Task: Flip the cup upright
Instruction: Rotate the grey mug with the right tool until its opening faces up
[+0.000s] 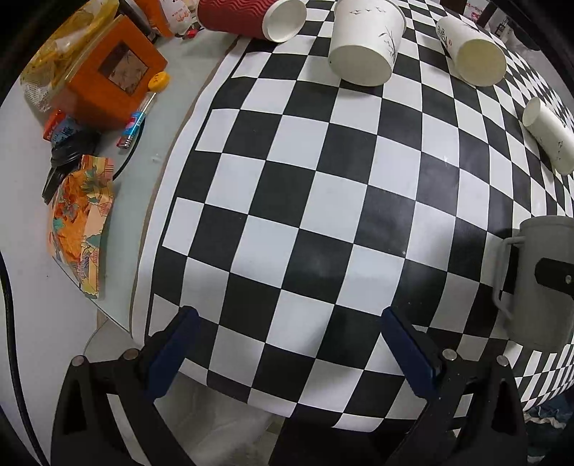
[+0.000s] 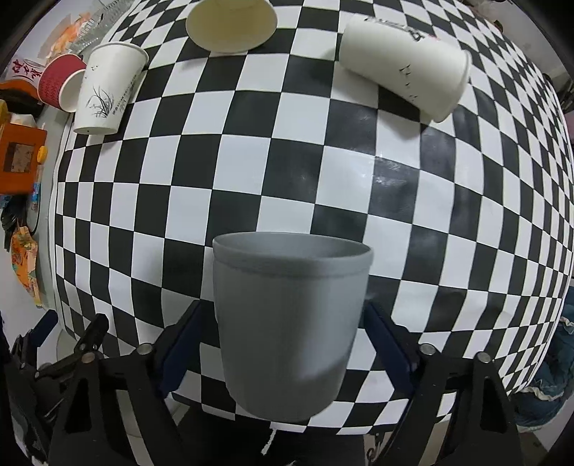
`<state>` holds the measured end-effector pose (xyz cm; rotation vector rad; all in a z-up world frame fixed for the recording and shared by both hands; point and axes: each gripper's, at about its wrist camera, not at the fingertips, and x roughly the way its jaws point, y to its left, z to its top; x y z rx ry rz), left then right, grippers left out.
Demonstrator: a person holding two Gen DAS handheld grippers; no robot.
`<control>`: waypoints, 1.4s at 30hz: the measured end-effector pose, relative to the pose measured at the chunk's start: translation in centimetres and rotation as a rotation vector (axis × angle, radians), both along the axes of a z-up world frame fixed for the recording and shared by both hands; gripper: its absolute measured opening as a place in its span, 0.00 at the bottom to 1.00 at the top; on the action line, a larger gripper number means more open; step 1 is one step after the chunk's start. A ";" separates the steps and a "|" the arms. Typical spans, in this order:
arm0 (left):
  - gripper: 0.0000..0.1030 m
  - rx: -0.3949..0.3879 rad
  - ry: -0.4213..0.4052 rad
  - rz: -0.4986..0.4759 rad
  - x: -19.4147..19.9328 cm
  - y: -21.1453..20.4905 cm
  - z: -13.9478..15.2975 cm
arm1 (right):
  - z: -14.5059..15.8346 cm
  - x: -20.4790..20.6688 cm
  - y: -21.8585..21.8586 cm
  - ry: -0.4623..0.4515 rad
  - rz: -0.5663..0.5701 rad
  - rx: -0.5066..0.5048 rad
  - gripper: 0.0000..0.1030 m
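Right gripper [image 2: 283, 344]: fingers closed on the grey cup [image 2: 290, 322], one blue pad against each side wall. Cup held mouth-up, rim level, above the near edge of the checkered counter [image 2: 251, 172]; contact between cup base and counter cannot be told. Same grey cup [image 1: 545, 283] visible at the right edge of the left wrist view — wire handle facing left, a black finger [image 1: 554, 276] pressed on its wall.

Left gripper [image 1: 287, 347]: fingers spread wide, nothing between them, hovering over the near counter edge, well apart from the cup.

Far side of counter: white paper cup with grass print [image 2: 107, 88] standing mouth-up, red ribbed cup [image 2: 61, 86] just beside it and lying on its side. Second white cup [image 2: 405, 64] on its side at far right; a third [image 2: 231, 25] with its open mouth toward the camera.

Left margin, off the checkered sheet — orange box [image 1: 107, 75] and patterned paper packet [image 1: 80, 222].
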<state>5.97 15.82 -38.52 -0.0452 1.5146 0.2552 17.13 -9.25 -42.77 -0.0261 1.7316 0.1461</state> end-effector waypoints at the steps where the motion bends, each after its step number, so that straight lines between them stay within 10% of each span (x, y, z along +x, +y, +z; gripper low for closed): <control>1: 1.00 -0.001 0.003 -0.001 0.0 0.0 -0.1 | -0.3 0.3 0.0 0.003 0.001 -0.003 0.83; 20: 1.00 -0.026 0.031 -0.047 2.0 -3.0 -1.3 | -0.9 -0.7 -7.5 -0.012 -0.118 0.013 0.82; 42: 1.00 -0.047 0.085 -0.085 8.3 -7.2 -4.0 | 4.9 -0.2 -9.3 -0.627 -0.257 -0.027 0.82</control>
